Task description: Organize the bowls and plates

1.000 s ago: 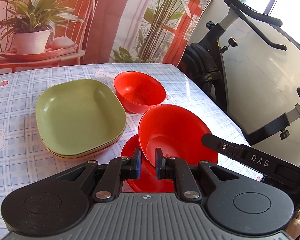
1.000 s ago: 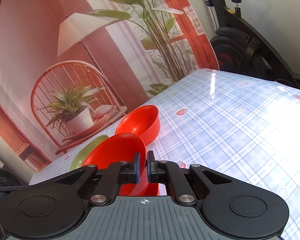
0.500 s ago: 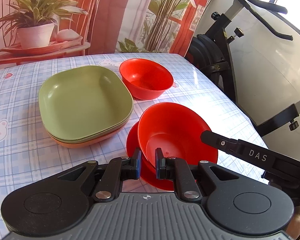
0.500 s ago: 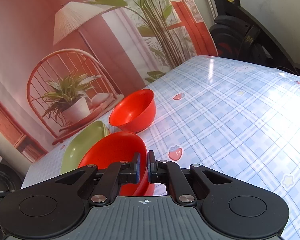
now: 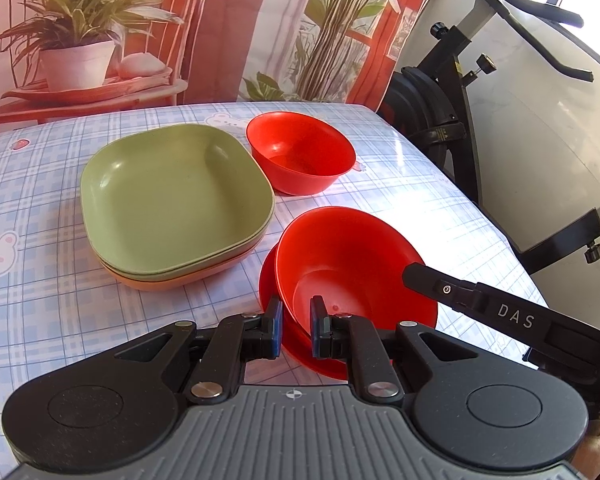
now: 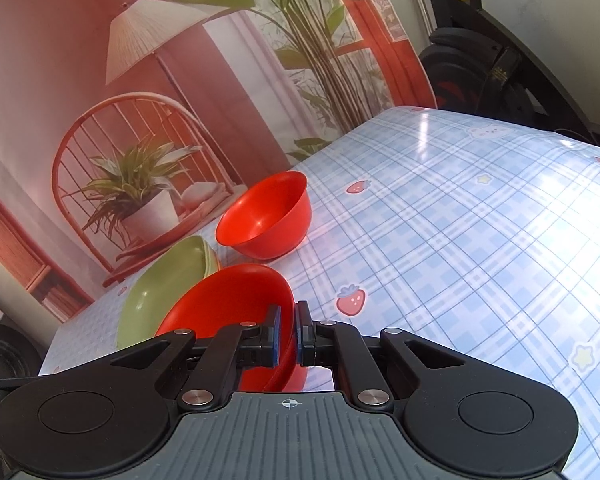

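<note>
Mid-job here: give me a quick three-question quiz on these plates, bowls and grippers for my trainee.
1. True or false: the green square plastic plate tops a stack with an orange plate at the bottom.
2. What does the right gripper clamp? A the green plate; B the rim of the near red round plastic bowl; C nothing.
3. Fill in: in the left wrist view, the far red round bowl stands to the ___ of the green plate.
Key: 1 true; 2 B; 3 right.

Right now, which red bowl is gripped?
The near red bowl, tilted, both tools on its rim: left tool, right tool. The far red bowl sits free.
</note>
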`<act>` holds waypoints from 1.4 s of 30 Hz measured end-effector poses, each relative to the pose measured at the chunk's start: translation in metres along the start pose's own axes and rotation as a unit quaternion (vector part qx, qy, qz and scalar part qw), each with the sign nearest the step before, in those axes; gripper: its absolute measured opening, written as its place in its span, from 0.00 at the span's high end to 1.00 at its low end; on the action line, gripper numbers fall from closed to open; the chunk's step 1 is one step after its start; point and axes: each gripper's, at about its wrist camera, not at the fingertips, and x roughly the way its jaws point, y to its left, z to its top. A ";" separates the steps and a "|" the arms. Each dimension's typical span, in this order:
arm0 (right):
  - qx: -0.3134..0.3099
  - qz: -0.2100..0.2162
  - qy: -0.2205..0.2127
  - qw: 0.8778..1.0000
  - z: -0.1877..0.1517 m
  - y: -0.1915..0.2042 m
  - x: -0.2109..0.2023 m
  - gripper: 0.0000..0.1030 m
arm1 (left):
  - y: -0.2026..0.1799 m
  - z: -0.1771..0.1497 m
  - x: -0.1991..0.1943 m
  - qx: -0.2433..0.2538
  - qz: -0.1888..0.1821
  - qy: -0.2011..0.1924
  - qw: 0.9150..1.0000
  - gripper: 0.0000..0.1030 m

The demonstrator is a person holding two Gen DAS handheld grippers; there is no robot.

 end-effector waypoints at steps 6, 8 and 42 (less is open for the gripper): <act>0.000 -0.001 0.000 1.000 0.000 0.000 0.000 0.92 | -0.002 0.000 0.001 0.008 0.004 -0.001 1.000 0.84; 0.000 0.000 0.000 1.000 0.000 0.000 0.000 0.92 | -0.003 0.000 0.000 0.009 0.004 -0.001 1.000 0.83; -0.024 -0.026 -0.057 0.998 0.027 -0.002 -0.011 0.91 | 0.023 0.041 -0.036 -0.003 0.028 -0.079 0.996 0.67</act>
